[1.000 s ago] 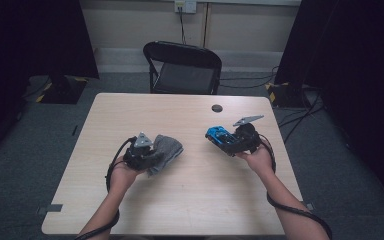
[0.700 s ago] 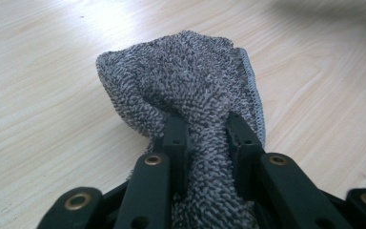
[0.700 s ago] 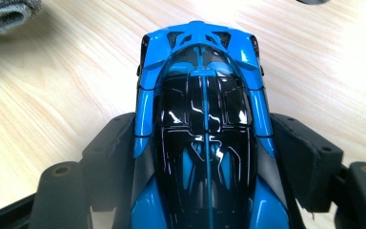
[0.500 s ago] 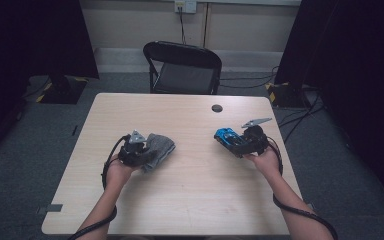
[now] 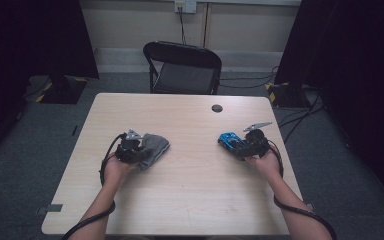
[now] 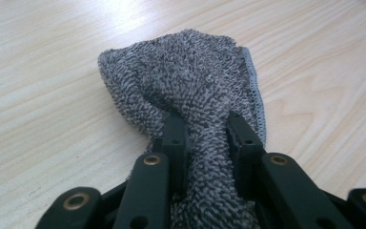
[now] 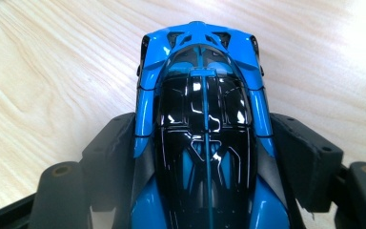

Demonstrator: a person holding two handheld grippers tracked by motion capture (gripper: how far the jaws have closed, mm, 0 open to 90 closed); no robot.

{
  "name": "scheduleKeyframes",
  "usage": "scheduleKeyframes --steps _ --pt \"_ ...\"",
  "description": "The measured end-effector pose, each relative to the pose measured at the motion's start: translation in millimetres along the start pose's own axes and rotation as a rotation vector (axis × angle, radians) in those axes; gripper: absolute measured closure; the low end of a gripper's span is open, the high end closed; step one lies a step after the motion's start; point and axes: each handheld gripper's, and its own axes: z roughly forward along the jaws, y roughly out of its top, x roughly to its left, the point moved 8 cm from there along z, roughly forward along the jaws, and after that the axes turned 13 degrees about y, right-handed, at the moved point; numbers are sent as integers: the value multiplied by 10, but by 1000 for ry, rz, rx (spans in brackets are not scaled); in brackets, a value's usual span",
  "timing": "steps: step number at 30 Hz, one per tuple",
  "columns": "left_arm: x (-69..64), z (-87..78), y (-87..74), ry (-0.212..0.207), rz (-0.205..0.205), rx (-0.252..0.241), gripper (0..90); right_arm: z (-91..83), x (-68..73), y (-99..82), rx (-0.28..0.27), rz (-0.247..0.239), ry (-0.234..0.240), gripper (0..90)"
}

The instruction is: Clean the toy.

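A grey terry cloth (image 5: 152,146) lies bunched on the left half of the wooden table (image 5: 190,200). My left gripper (image 5: 139,149) is shut on it, and in the left gripper view the two black jaws pinch a fold of the cloth (image 6: 205,90) whose free end spreads on the tabletop. On the right, my right gripper (image 5: 240,145) is shut on a blue and black toy car (image 5: 228,140). The right gripper view has the jaws pressed against both flanks of the car (image 7: 202,119), its nose pointing away from me just above the wood.
A small dark round disc (image 5: 217,108) sits near the table's far edge. A black folding chair (image 5: 182,67) stands behind the table. Cables trail from both grippers along the person's forearms. Dark curtains flank the room.
The left gripper has drawn the cloth leftward and a little toward me. The right gripper has carried the car to the right and slightly nearer.
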Motion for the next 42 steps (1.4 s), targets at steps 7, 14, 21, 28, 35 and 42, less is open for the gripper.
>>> scheduleKeyframes --steps 7,14,21,28,35,42 --pt "70 62 -1 -1 -12 14 713 60 -59 -44 0 7 -2 273" --pt "113 107 -9 11 -14 21 666 104 -73 -92 16 -5 -17 272" --pt "128 108 -23 12 -11 40 626 123 -67 -115 27 -21 -33 270" --pt "136 121 -19 16 -10 49 590 132 -64 -112 22 -30 -42 267" --pt "144 123 -21 23 -8 47 534 135 -66 -113 17 -36 -44 263" --pt "156 124 -13 47 0 39 394 118 -65 -95 10 -44 -50 231"
